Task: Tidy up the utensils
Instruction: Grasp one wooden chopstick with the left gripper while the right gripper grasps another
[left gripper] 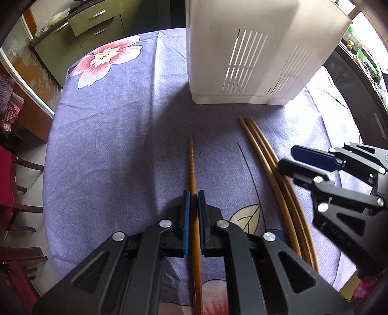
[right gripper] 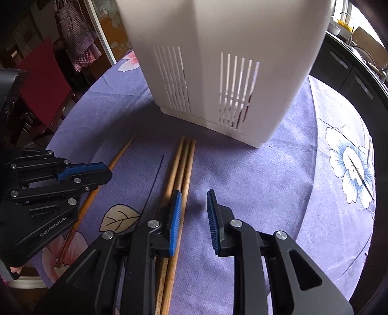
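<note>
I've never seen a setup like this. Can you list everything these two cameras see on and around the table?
Single chopstick: one, golden-brown wood, lying on the cloth, clamped between the left tool's pads.
Chopstick bundle: three, light brown, side by side on the cloth in front of the holder.
Utensil holder: one, white plastic with slotted sides, standing upright at the far side of the table.
Tablecloth: one, purple with pink and white flowers, covering the table.
Cabinet: one, olive green with drawers, behind the table.
Chair: one, red seat-back, beside the table.
Left gripper: black, blue pads, shut on the single chopstick.
Right gripper: black, blue pads, open, empty, beside the bundle.
</note>
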Demonstrator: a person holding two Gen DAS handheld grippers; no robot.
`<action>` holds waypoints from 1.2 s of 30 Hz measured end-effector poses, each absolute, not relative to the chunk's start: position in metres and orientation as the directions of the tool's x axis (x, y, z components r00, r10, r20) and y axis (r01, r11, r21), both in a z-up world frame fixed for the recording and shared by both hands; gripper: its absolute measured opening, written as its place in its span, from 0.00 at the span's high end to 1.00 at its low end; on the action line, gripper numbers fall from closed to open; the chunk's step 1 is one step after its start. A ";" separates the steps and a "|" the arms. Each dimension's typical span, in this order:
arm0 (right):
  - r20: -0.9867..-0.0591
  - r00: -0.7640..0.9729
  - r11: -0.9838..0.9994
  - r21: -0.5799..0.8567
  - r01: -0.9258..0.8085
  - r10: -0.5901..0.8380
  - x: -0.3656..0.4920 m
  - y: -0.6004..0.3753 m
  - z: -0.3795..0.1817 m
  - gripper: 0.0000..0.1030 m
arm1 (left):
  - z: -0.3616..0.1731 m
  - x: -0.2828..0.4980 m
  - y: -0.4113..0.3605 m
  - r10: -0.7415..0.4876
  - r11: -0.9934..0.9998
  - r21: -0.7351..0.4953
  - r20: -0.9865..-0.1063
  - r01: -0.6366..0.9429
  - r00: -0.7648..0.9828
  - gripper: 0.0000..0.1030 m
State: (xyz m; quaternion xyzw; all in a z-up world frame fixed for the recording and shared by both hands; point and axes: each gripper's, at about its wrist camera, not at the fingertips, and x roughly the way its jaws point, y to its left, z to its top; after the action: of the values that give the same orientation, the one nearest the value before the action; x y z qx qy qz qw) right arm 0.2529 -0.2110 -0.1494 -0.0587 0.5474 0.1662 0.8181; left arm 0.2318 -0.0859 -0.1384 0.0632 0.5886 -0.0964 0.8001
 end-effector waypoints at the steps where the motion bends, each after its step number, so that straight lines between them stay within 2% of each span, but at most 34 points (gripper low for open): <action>1: -0.917 0.346 0.942 0.082 -0.325 0.199 0.253 -0.214 -0.149 0.80 | -0.138 0.232 -0.086 -0.081 0.973 -0.013 -0.954 0.231 0.290 0.93; 20: -0.916 0.361 0.942 0.050 -0.331 0.175 0.259 -0.191 -0.157 0.79 | -0.139 0.231 -0.087 -0.074 0.972 -0.002 -0.951 0.234 0.302 0.93; 22: -0.916 0.362 0.941 0.048 -0.334 0.175 0.258 -0.188 -0.158 0.84 | -0.139 0.231 -0.087 -0.077 0.973 -0.005 -0.951 0.232 0.301 0.93; 23: -0.916 0.358 0.940 0.051 -0.337 0.178 0.258 -0.189 -0.157 0.91 | -0.139 0.231 -0.087 -0.076 0.973 -0.004 -0.950 0.233 0.302 0.93; 24: -0.918 0.357 0.940 0.048 -0.339 0.176 0.257 -0.189 -0.157 0.93 | -0.139 0.231 -0.087 -0.074 0.973 -0.002 -0.950 0.233 0.302 0.93; 36: -0.914 0.374 0.939 0.021 -0.344 0.157 0.257 -0.182 -0.161 0.93 | -0.140 0.232 -0.091 -0.044 0.971 0.031 -0.952 0.237 0.302 0.94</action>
State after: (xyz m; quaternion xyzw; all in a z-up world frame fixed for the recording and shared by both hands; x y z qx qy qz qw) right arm 0.2567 -0.1824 -0.1612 -0.0866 0.5385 0.1521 0.8242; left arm 0.2323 -0.0907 -0.1396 0.0830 0.5842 -0.0875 0.8026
